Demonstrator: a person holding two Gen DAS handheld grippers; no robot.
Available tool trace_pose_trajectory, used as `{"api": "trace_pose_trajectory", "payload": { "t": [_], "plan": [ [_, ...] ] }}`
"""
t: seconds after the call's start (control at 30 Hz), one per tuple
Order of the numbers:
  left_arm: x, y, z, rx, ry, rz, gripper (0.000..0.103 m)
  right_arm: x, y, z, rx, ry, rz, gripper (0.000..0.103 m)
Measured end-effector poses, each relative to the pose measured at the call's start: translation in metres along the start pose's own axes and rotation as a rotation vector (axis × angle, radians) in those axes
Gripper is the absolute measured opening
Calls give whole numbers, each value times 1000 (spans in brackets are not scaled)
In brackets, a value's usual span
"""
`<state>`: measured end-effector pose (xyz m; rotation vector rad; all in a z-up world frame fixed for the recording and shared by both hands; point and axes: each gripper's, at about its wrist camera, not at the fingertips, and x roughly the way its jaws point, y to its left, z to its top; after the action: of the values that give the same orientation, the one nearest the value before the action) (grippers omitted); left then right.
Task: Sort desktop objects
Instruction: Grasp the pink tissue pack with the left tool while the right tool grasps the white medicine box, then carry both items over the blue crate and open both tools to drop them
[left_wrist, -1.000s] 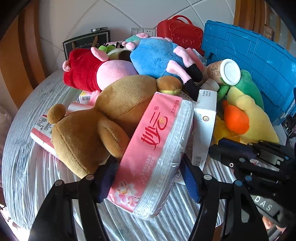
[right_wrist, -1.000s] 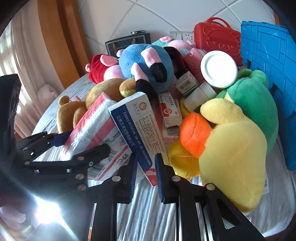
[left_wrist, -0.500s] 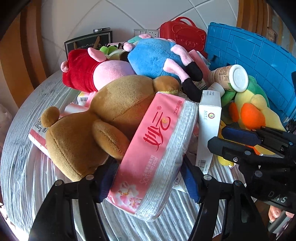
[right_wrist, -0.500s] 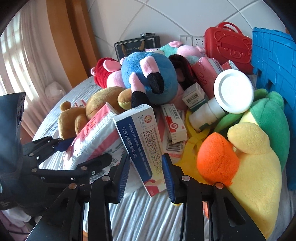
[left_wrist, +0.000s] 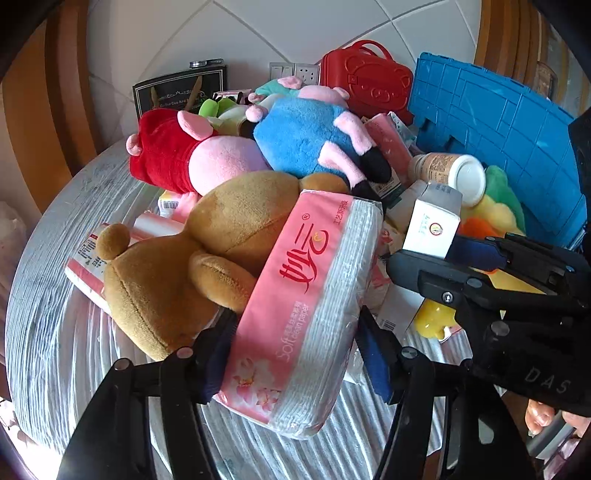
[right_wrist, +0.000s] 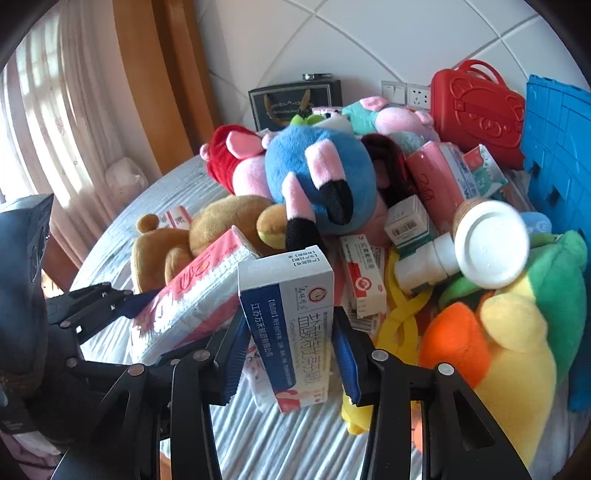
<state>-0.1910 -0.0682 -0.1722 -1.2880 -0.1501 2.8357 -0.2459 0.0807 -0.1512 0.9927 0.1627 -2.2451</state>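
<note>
Holding now: pink tissue pack (left_wrist: 306, 314) between the fingers of the left gripper (left_wrist: 295, 354), clenched on its near end.
Holding also: blue-and-white medicine box (right_wrist: 291, 325) between the fingers of the right gripper (right_wrist: 291, 354), pads pressed on both long faces.
Long axis of pack: from 6 toward 1 o'clock, far end resting on the brown bear plush (left_wrist: 192, 258).
Long axis of box: about 6 to 12 o'clock, upright-tilted, top end free.
Nearer hand: each thing directly at 12 o'clock of its own tongs; no reach needed.
Farther: blue plush (right_wrist: 317, 177) at 12, blue crate (left_wrist: 498, 136) at 2 o'clock, likely the drop place, nearer to the right side.
</note>
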Motion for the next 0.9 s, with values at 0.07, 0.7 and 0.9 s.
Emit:
{"api": "trace_pose_trajectory", "payload": {
  "t": [0.07,0.7,0.9],
  "plan": [
    [-16,-4,10,-8,-35,-6,56,-16,0,11,7,-42,-20,42],
    [-122,-49,90,63,-352,38,50,-129,0,88,76,-228,-237,42],
    [-159,-100,121,92,-450,-13,50,-190,-13,114,86,-311,-300,42]
  ]
}}
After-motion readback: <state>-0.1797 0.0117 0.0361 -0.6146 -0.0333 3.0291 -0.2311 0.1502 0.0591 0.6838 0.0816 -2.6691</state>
